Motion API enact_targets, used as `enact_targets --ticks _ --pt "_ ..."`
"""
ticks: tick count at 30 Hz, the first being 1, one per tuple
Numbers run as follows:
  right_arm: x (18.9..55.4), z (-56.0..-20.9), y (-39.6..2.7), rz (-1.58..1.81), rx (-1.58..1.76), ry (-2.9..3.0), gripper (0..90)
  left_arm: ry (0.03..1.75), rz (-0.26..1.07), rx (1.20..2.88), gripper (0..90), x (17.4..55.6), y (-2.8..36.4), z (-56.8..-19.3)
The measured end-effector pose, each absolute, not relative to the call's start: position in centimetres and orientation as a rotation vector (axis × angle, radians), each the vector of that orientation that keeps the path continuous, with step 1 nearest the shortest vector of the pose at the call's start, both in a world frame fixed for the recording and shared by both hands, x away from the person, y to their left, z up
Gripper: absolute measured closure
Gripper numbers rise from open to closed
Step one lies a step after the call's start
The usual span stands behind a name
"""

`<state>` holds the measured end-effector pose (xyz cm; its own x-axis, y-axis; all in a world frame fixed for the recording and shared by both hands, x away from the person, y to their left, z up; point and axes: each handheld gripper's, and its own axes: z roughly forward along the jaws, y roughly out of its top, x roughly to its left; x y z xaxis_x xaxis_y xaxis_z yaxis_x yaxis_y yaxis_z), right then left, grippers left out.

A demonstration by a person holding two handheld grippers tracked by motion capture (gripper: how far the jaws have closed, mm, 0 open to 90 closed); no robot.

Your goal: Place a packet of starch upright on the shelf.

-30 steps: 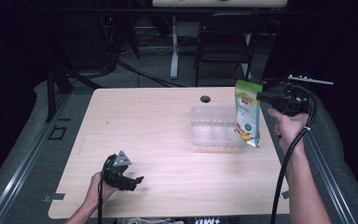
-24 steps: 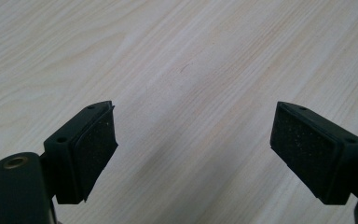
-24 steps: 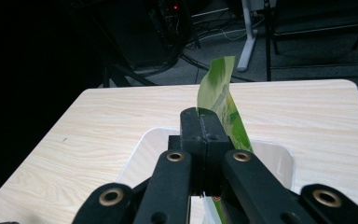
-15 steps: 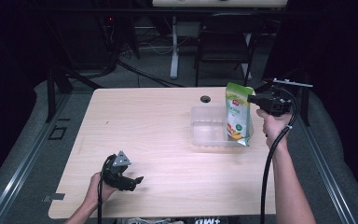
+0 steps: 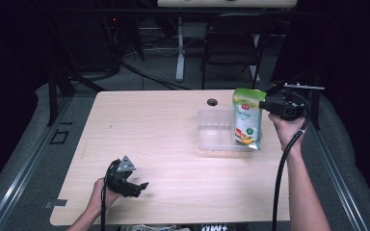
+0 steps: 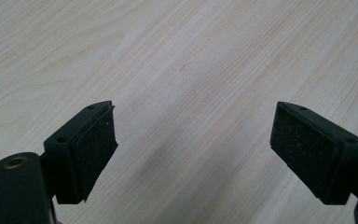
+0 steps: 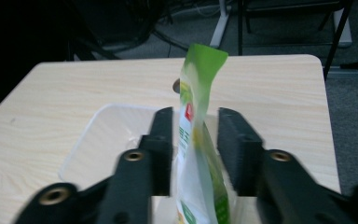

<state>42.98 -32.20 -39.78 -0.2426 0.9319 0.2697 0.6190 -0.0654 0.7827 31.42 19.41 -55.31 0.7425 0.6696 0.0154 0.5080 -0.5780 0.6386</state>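
Note:
A green snack pouch [image 5: 247, 118] hangs upright over the right end of a clear plastic container [image 5: 217, 130]. My right gripper [image 5: 261, 104] is shut on the pouch's upper part, coming in from the right. In the right gripper view the pouch [image 7: 203, 60] stands between the jaws of my right gripper [image 7: 195, 116], with the container [image 7: 107, 135] below and behind it. My left gripper [image 5: 142, 185] rests low at the table's front left, open. In the left gripper view, my left gripper [image 6: 193, 126] has only bare wood between its jaws.
The light wooden table [image 5: 149, 134] has a round cable hole [image 5: 212, 102] just behind the container. A chair [image 5: 231, 43] and a desk leg [image 5: 179, 48] stand beyond the far edge. Metal rails [image 5: 33, 163] run along the floor at the left.
My right gripper carried the pouch leftward, from the table's right edge to over the container's right end. The left gripper stayed still.

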Motion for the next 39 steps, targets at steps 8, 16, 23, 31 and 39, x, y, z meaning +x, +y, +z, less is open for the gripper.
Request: enact_targets --ticks 8,16,23,31,39 --pt "44.2 -39.6 -32.5 1.163 1.622 1.945 32.5 0.879 0.340 2.326 13.9 31.5 19.3 -55.4" --pt "47.3 -39.5 -30.9 1.040 1.596 2.051 48.2 0.883 0.336 2.326 13.9 31.5 19.5 -55.4" --pt "48.6 -39.7 -30.0 1.005 1.612 2.087 62.8 0.886 0.338 2.324 14.0 31.5 19.4 -55.5" --pt "48.6 -40.0 -29.8 1.016 1.644 2.093 87.4 0.879 0.334 2.331 14.1 31.5 19.4 -55.4" --pt "47.7 -40.0 -29.7 1.116 1.663 2.089 90.0 0.881 0.341 2.324 14.1 31.4 19.4 -55.4"
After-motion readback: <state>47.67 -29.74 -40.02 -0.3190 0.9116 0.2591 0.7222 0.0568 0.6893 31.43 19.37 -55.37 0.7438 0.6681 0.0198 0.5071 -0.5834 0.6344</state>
